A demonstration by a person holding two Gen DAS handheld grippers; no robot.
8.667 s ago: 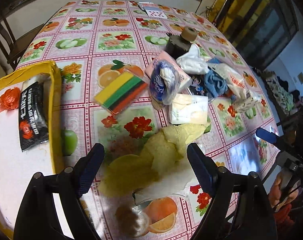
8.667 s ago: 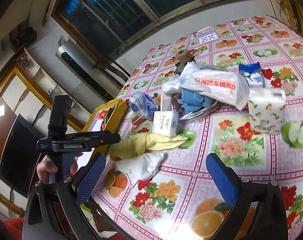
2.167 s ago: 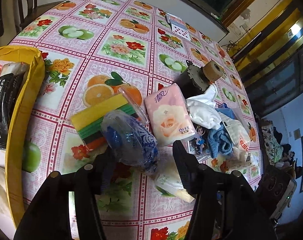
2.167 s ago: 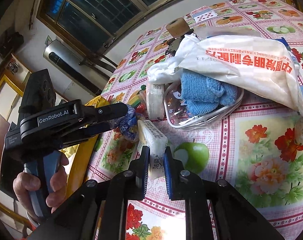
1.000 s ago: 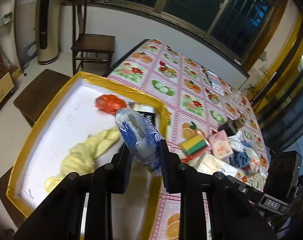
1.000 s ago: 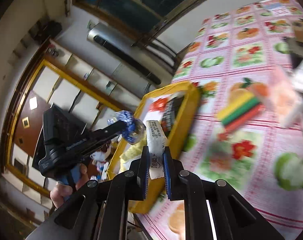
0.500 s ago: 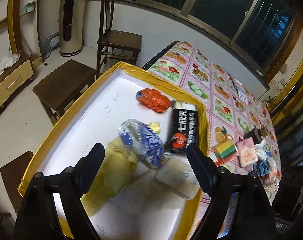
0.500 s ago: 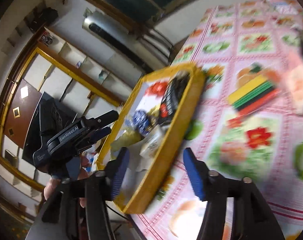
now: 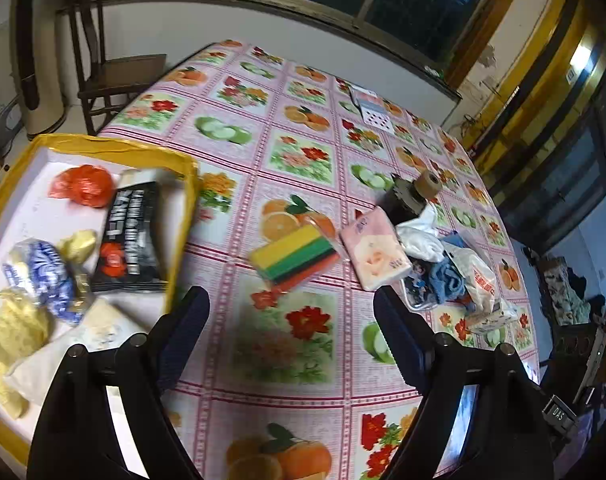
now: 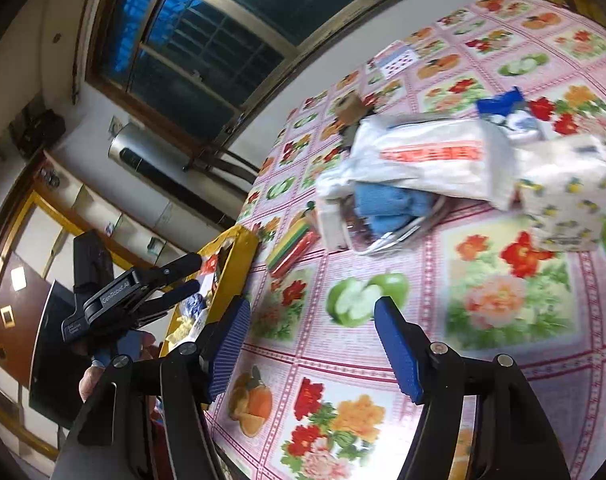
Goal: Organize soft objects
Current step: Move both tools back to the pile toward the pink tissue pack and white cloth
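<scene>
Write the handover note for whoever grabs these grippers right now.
Left gripper: open, empty, over the tablecloth beside the yellow-rimmed tray.
Right gripper: open, empty, over the table's near part.

Done: in the tray lie the blue-and-white bag, yellow cloth, white tissue pack, black packet and orange bag.

Left: on the table are the striped sponge pack, pink tissue pack, blue cloth, white printed bag and floral tissue pack. The sponge pack is nearest the tray; probably take it next.
</scene>
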